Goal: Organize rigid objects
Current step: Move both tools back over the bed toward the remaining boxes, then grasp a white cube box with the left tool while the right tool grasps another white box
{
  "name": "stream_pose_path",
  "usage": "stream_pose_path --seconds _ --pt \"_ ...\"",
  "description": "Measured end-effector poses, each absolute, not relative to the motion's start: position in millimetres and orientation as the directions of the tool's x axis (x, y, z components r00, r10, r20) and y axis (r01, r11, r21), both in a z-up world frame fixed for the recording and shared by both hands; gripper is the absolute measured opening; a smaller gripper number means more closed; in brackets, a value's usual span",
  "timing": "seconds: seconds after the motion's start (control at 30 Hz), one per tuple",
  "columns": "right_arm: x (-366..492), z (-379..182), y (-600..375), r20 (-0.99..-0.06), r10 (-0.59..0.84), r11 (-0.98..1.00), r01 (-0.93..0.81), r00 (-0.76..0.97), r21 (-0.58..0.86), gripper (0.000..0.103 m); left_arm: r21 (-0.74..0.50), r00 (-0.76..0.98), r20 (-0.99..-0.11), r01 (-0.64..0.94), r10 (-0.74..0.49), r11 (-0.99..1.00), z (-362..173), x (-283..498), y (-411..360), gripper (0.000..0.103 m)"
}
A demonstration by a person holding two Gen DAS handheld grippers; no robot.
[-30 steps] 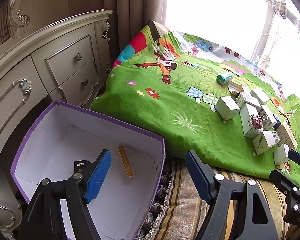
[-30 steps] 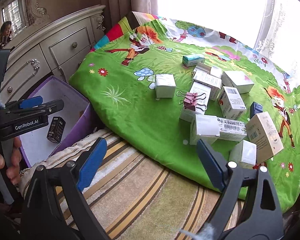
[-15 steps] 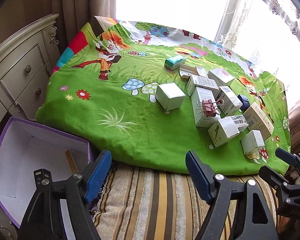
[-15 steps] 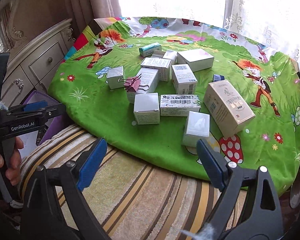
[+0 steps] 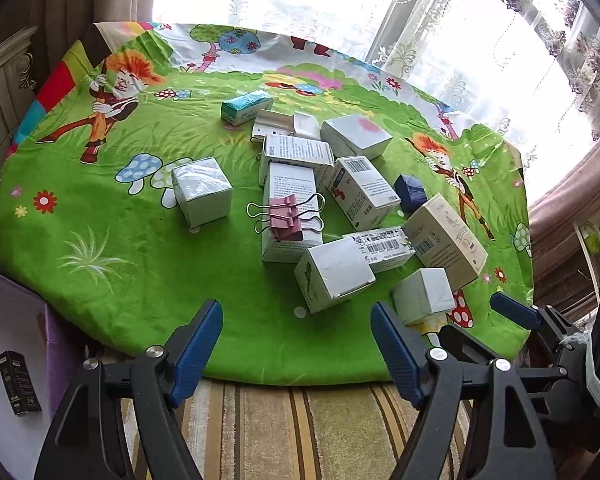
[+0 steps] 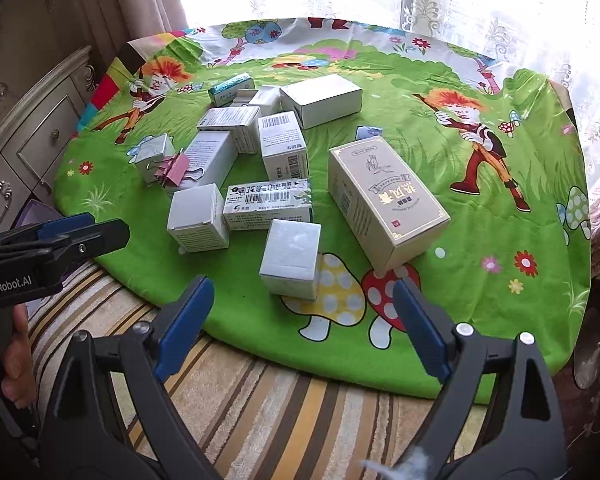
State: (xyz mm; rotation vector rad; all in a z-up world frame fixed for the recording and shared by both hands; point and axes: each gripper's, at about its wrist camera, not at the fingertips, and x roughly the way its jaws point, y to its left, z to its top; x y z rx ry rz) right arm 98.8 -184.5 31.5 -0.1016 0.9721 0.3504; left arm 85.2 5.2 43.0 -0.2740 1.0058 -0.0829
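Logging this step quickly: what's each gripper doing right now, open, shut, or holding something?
Left gripper: open, holding nothing.
Right gripper: open, holding nothing.

Both wrist cameras look steeply down along their blue-padded fingers at the green cartoon cloth (image 5: pixel 220 272) from its near edge. Both share the box cluster (image 6: pixel 268 200) at centre; the right view seems closer, with boxes larger.

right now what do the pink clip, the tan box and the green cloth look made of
Pink binder clip: likely painted metal with bare wire handles, which glint silver. Tan box: printed cardboard, matte, with crisp folded edges. Green cloth: soft printed fabric, seemingly plush, as it drapes over the striped surface.
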Motion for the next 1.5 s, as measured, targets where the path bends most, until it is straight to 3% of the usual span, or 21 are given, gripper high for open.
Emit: stream_pose_path --seconds 0.43,0.67,0.73,0.8,0.9,1.13,1.5 --pt "117 14 -172 -0.849 0.204 0.939 -0.342 0.488 0.029 0.088 -0.295 0.470 -0.857 -0.113 -0.211 0.949 23 129 -22 0.076" --pt "127 1 -171 -0.866 0.198 0.942 -0.333 0.458 0.039 0.077 -0.285 0.425 -0.882 -0.135 -0.204 0.949 8 139 -29 0.064" --pt "130 -1 -171 -0.869 0.204 0.942 -0.332 0.451 0.049 0.070 -0.277 0.420 -0.885 -0.127 -0.201 0.952 5 141 -31 0.050" --pt "132 -4 -173 -0.872 0.214 0.942 -0.328 0.439 0.066 0.051 -0.270 0.426 -0.883 -0.116 -0.197 0.956 5 141 -32 0.050" --pt "132 -7 -175 -0.873 0.233 0.942 -0.322 0.428 0.094 0.038 -0.258 0.432 -0.881 -0.100 -0.191 0.961 7 137 -32 0.047" --pt "123 1 -177 -0.854 0.259 0.937 -0.331 0.450 0.110 0.038 -0.227 0.461 -0.873 -0.090 -0.161 0.970 19 116 -25 0.046" --pt "103 20 -170 -0.825 0.311 0.922 -0.360 0.471 0.142 0.038 -0.133 0.543 -0.840 -0.180 -0.014 0.975 41 77 20 0.046"
